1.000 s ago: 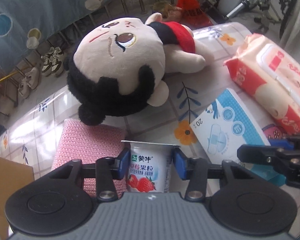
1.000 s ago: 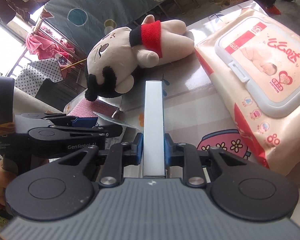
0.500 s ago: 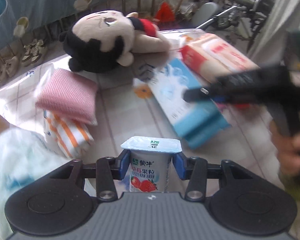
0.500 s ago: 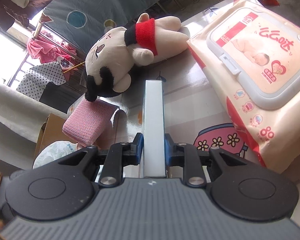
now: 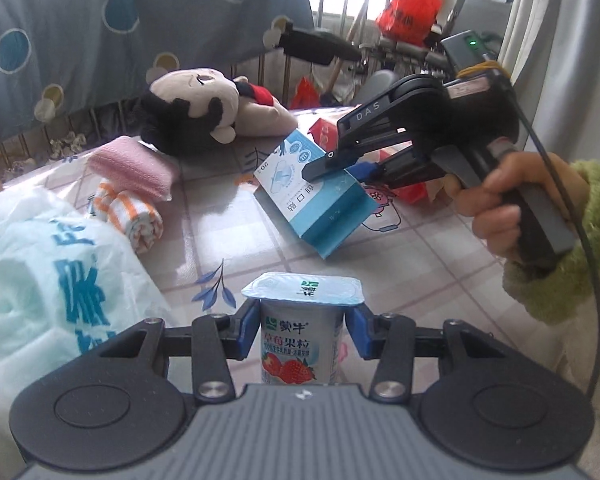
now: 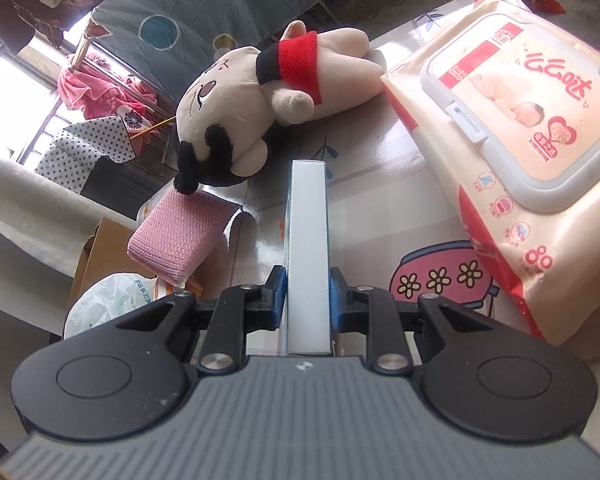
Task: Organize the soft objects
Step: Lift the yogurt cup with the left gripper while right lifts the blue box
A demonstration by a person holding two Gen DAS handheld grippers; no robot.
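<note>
we see the table (image 5: 268, 236) first, covered in a glossy checked cloth with flowers, and everything soft lies spread across it. the biggest thing on it is the plush doll (image 6: 260, 120), lying on its side at the far edge, black hair toward the pink pad and a red band round its middle. next in size is the pack of wipes (image 6: 516, 152), flat on the table just beside the doll's feet, its white lid facing up. at the near left edge a crumpled plastic bag (image 5: 56, 276) with blue print bulges up. the pink pad (image 5: 134, 166) lies close under the doll's head, and a rolled towel with orange stripes (image 5: 128, 216) sits just in front of it, touching or nearly so.

our right claw (image 6: 307, 300) is clamped on the blue box (image 5: 312, 196), its blue pads pressed to both flat sides, holding it on edge and tilted with its lower corner at or close to the cloth, between the doll and the wipes. a hand (image 5: 512, 204) in a green fuzzy sleeve grips that tool's handle.

our left claw (image 5: 302, 330) holds the yogurt cup (image 5: 300, 344) upright, pads pressed on either side just below the foil rim, over the near part of the table, well apart from the box.
</note>
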